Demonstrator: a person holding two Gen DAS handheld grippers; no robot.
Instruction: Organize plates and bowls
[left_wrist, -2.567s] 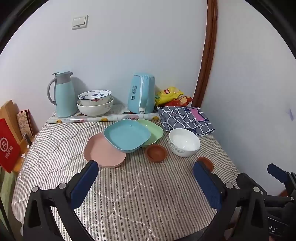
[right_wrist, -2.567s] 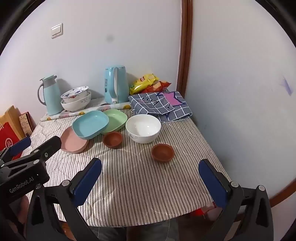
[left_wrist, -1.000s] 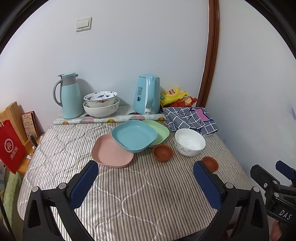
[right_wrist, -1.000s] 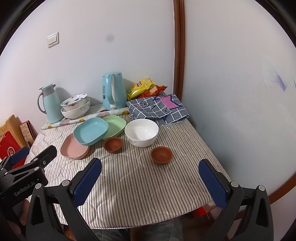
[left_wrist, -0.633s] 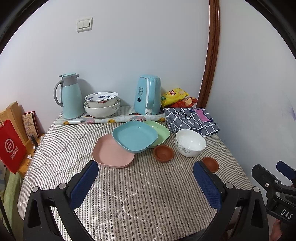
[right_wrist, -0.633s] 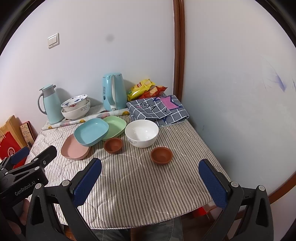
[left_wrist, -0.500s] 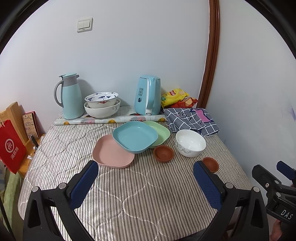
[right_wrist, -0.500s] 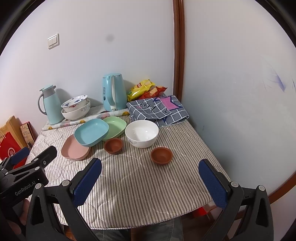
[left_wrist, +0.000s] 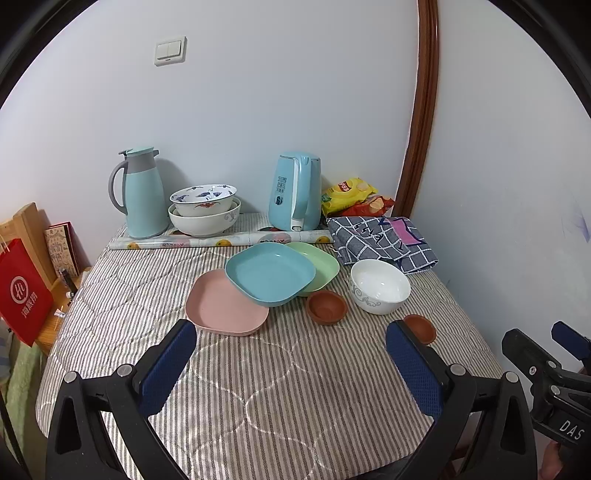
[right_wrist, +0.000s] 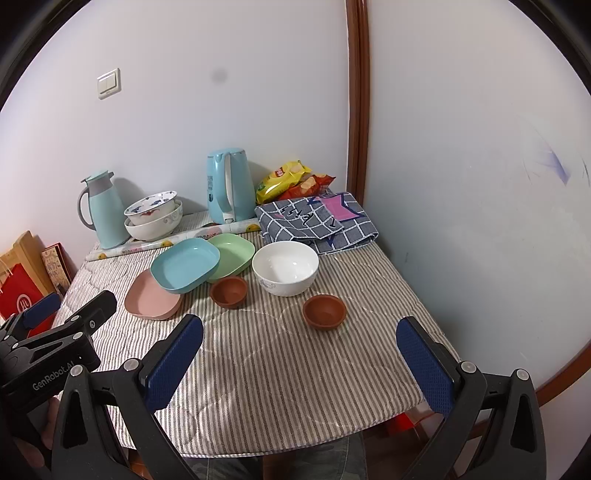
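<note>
– What can't you see?
– The blue plate (left_wrist: 269, 273) covers part of the pink plate (left_wrist: 225, 308) and green plate (left_wrist: 319, 264).
– More?
– The red bag (left_wrist: 22, 291) is cut off – the kettle (left_wrist: 293, 192) label is too small to read.

Left tongs (left_wrist: 291, 365) hang wide open above a striped bench (left_wrist: 258, 398), holding nothing. Ahead, a blue plate (left_wrist: 270, 274) overlaps a pink plate (left_wrist: 221, 310) and a green plate (left_wrist: 321, 266). Right of them sit a brown dish (left_wrist: 326, 307), a white bowl (left_wrist: 379, 285) and a second brown dish (left_wrist: 421, 327). Two stacked bowls (left_wrist: 204, 210), a jug (left_wrist: 140, 192) and a kettle (left_wrist: 295, 192) stand by the wall.
</note>
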